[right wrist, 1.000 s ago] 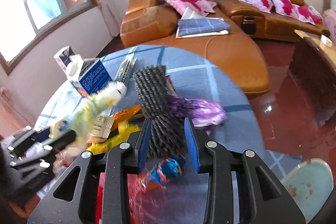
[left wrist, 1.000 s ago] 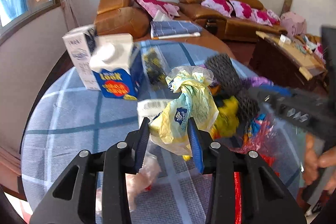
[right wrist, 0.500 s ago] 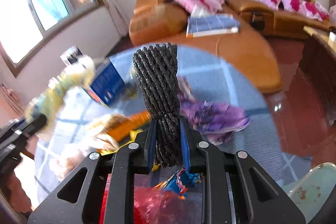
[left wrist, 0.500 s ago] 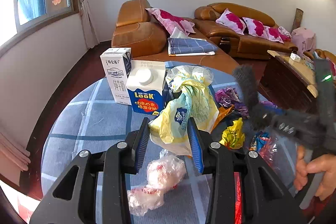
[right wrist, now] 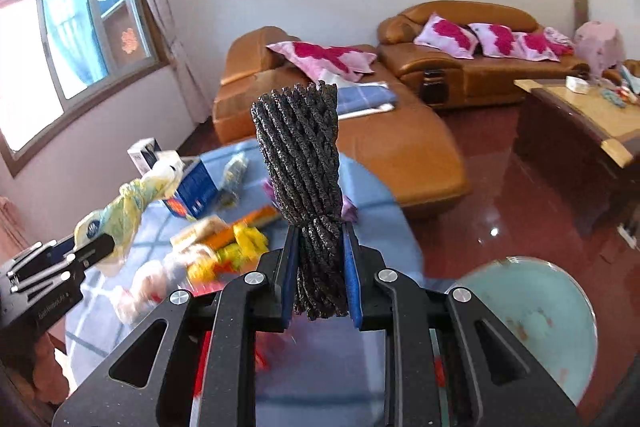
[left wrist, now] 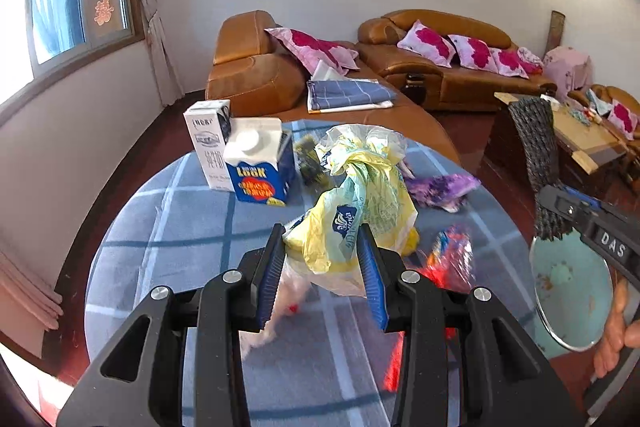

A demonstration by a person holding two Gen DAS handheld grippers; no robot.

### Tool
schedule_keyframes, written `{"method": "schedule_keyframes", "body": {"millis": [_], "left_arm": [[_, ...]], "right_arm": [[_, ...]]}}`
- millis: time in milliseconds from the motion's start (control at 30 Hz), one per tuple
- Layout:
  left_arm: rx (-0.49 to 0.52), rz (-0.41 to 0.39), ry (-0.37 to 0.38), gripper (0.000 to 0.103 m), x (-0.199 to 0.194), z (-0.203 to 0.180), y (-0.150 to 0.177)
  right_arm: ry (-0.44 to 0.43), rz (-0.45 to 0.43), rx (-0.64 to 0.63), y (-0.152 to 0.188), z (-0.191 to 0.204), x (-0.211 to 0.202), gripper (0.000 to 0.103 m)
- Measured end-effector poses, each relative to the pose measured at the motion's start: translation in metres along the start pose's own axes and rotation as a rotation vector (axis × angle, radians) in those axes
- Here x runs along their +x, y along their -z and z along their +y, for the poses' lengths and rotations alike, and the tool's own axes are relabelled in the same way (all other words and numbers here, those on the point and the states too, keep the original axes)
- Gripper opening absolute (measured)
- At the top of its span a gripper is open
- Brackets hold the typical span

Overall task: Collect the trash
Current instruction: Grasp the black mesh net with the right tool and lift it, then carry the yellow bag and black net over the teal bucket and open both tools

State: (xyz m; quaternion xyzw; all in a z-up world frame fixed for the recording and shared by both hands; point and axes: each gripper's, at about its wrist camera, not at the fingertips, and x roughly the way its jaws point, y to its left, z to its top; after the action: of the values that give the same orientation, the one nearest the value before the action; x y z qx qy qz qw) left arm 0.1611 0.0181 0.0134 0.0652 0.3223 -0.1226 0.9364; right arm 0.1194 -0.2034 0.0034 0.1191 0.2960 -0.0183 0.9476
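Grippers both loaded and lifting clear of the table, which makes sense for a trash run: each one is carrying a piece so two items are going out at once. Left gripper (left wrist: 323, 267) is pinching the yellow plastic bag (left wrist: 360, 203), crumpled and knotted, jaws narrowed around its lower bulge with the pads pressing in on both sides; bag is hanging above the table (left wrist: 168, 227), not resting on it. Right gripper (right wrist: 318, 275) is clamping the black foam net sleeve (right wrist: 304, 183) near its lower end, jaws nearly together and squeezing it into a waist, the rest standing upright above the pads; those jaws have just been closing on it. Teal bin (right wrist: 532, 315) is sitting just beside the table on the right gripper's side, likely the drop target, so the sleeve is probably heading there. Remaining trash is lying on the blue checked cloth below: pale crumpled bag (left wrist: 288, 291), red wrapper (left wrist: 452, 259), purple wrapper (left wrist: 440, 187), all blurred. Further back the blue milk carton (left wrist: 260, 167) and white carton (left wrist: 210, 143) are standing upright, touching, near the far edge. Beyond that, brown sofa (left wrist: 440, 67) with pink cushions, uninvolved.
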Motion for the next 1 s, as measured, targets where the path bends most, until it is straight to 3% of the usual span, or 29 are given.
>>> {"method": "schedule_keyframes", "body": {"millis": [533, 1000], "left_arm": [[0.03, 0.035, -0.02, 0.037, -0.033, -0.039, 0.039], [0.122, 0.035, 0.0, 0.037, -0.051, -0.094, 0.058]], "right_arm": [[0.111, 0.01, 0.05, 0.064, -0.033, -0.046, 0.022], [0.163, -0.007, 0.129, 0.091, -0.066, -0.08, 0.022]]}}
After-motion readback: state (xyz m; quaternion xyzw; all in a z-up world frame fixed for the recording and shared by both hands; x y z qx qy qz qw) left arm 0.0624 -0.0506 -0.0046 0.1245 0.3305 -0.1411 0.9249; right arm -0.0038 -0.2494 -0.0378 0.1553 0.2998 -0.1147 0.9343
